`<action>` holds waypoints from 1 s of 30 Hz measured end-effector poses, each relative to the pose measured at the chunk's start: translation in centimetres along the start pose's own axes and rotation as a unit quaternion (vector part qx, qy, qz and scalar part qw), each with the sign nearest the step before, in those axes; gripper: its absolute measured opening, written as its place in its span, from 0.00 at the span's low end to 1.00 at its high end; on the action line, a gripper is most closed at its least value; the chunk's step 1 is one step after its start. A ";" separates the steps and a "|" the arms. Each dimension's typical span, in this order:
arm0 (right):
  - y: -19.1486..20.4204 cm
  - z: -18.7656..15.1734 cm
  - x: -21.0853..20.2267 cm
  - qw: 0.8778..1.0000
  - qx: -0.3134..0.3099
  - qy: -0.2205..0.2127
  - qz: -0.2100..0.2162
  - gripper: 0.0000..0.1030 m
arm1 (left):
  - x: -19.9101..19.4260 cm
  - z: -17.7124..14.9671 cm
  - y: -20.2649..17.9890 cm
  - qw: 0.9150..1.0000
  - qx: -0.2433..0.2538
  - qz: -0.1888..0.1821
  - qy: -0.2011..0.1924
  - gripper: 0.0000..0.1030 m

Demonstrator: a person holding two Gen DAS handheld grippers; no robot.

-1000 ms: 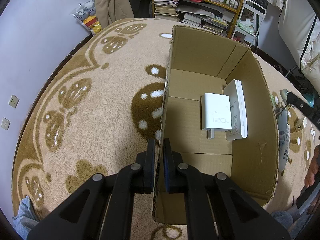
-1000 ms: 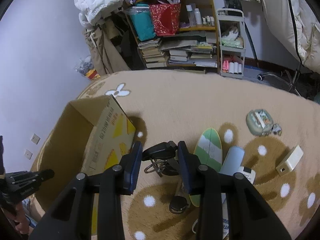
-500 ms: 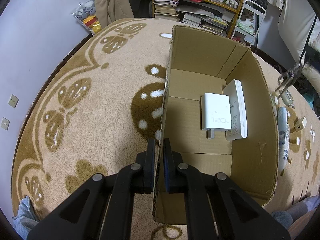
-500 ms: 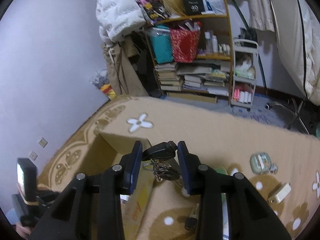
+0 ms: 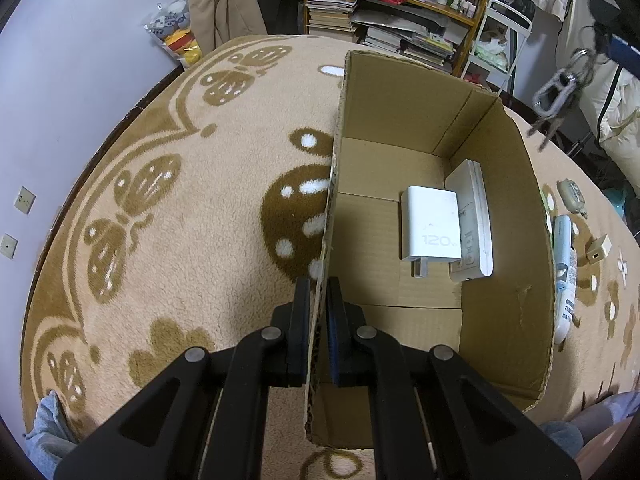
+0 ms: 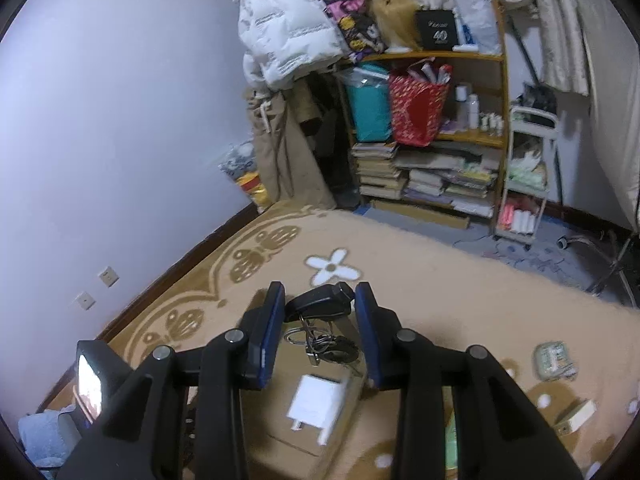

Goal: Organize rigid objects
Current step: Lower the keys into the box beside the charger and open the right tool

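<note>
My left gripper (image 5: 318, 304) is shut on the near left wall of an open cardboard box (image 5: 496, 128) that stands on the rug. Inside lie a white charger (image 5: 430, 226) marked 120 and a flat white device (image 5: 474, 216) leaning on the right wall. My right gripper (image 6: 320, 308) is shut on a black car key fob (image 6: 322, 304), with rings and keys (image 6: 320, 342) dangling below it, held in the air above the box. From the left wrist view the hanging keys (image 5: 560, 84) show at the upper right, beyond the box's far right corner.
On the rug right of the box lie a white and blue tube (image 5: 564, 264), a small beige adapter (image 5: 598, 246) and a round green case (image 6: 554, 360). A cluttered bookshelf (image 6: 432, 152) and a white trolley (image 6: 526, 176) stand by the far wall.
The right gripper has risen off the rug with the key fob and swung over toward the box; the keys now hang higher in the left wrist view. The left gripper has stayed put.
</note>
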State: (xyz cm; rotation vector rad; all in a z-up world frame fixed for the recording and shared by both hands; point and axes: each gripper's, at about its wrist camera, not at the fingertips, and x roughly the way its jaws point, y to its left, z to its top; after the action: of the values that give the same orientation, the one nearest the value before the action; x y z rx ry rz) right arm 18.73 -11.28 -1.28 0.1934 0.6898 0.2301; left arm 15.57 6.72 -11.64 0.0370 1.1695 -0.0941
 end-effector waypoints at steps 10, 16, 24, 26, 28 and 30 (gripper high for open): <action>3.2 -3.9 4.1 0.997 -0.048 0.064 -0.010 0.37 | -0.1 0.1 0.0 1.000 0.000 -0.002 0.001 0.08; 3.2 -5.7 6.4 0.994 -0.048 0.092 -0.019 0.37 | -0.1 0.1 0.1 1.000 -0.001 -0.003 0.001 0.08; 3.1 -5.7 5.6 0.995 -0.048 0.084 -0.026 0.39 | -0.1 0.1 0.2 1.000 -0.001 -0.003 0.001 0.08; 2.7 -5.4 4.9 0.996 -0.042 0.077 -0.030 0.51 | -0.1 0.1 0.3 1.000 -0.001 -0.004 0.001 0.08; 2.2 -5.1 4.2 0.997 -0.032 0.067 -0.035 0.62 | -0.1 0.1 0.3 1.000 0.000 -0.004 0.001 0.08; 1.7 -4.9 3.6 0.997 -0.024 0.062 -0.038 0.63 | -0.1 0.1 0.3 1.000 0.000 -0.004 0.000 0.08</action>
State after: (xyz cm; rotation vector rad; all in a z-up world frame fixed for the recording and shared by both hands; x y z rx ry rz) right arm 18.03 -8.13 -6.72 0.1064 0.8131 0.1871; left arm 15.66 6.98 -11.52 0.0332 1.1701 -0.1004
